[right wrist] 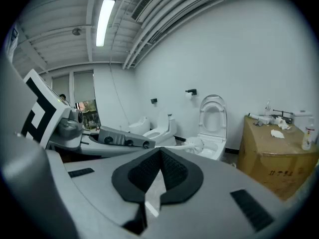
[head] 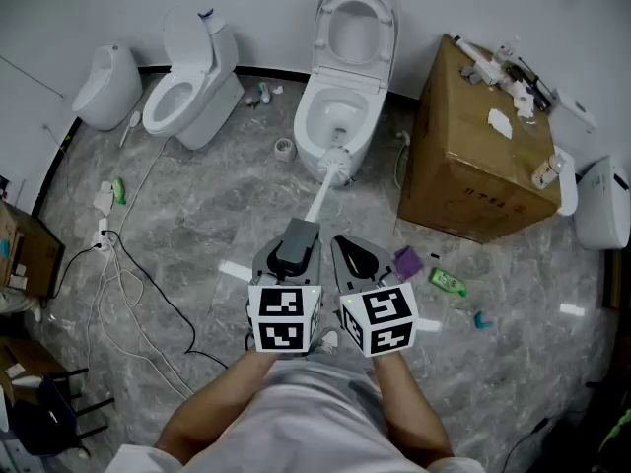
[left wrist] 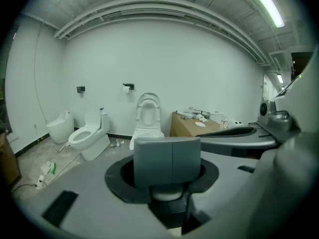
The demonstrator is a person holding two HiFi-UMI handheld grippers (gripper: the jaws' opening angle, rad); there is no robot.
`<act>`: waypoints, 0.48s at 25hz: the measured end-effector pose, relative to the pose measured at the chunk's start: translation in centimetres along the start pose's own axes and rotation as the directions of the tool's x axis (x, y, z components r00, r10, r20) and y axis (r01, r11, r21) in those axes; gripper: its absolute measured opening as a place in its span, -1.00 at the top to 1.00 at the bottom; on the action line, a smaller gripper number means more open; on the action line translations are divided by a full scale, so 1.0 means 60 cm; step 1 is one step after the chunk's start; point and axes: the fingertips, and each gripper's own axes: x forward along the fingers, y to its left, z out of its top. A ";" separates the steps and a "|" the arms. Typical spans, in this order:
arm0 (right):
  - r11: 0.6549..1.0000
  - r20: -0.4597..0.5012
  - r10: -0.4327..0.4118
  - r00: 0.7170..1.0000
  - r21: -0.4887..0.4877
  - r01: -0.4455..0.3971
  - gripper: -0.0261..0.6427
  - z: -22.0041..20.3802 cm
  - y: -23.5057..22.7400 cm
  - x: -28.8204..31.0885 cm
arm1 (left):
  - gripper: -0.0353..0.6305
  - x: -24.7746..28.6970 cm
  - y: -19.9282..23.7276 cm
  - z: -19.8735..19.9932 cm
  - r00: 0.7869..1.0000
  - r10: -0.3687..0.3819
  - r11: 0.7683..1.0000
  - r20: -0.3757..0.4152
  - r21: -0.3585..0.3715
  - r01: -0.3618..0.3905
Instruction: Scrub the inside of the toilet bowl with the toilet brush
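A white toilet (head: 340, 116) with its lid and seat up stands against the far wall, also seen in the left gripper view (left wrist: 148, 128) and the right gripper view (right wrist: 214, 133). My left gripper (head: 299, 233) is shut on the grey handle (left wrist: 167, 161) of the toilet brush. The white shaft (head: 318, 203) runs forward, and the brush head (head: 335, 166) sits at the bowl's front rim; the brush head (right wrist: 197, 144) shows there too. My right gripper (head: 347, 249) hangs just right of the left one, shut and holding nothing, its ribbed pads (right wrist: 172, 171) meeting.
A second toilet (head: 192, 77) and a rounded white fixture (head: 106, 87) stand to the left. A cardboard box (head: 483, 156) with clutter on top stands right of the toilet. Cables (head: 128, 284), a tape roll (head: 285, 149), a green bottle (head: 449, 282) and a purple item (head: 407, 261) lie on the marble floor.
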 end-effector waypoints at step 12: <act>1.000 -0.009 0.003 1.000 -0.003 -0.003 0.93 -0.006 0.000 0.008 | 0.42 0.000 0.005 -0.004 1.000 -0.007 1.000 -0.002 0.001 0.007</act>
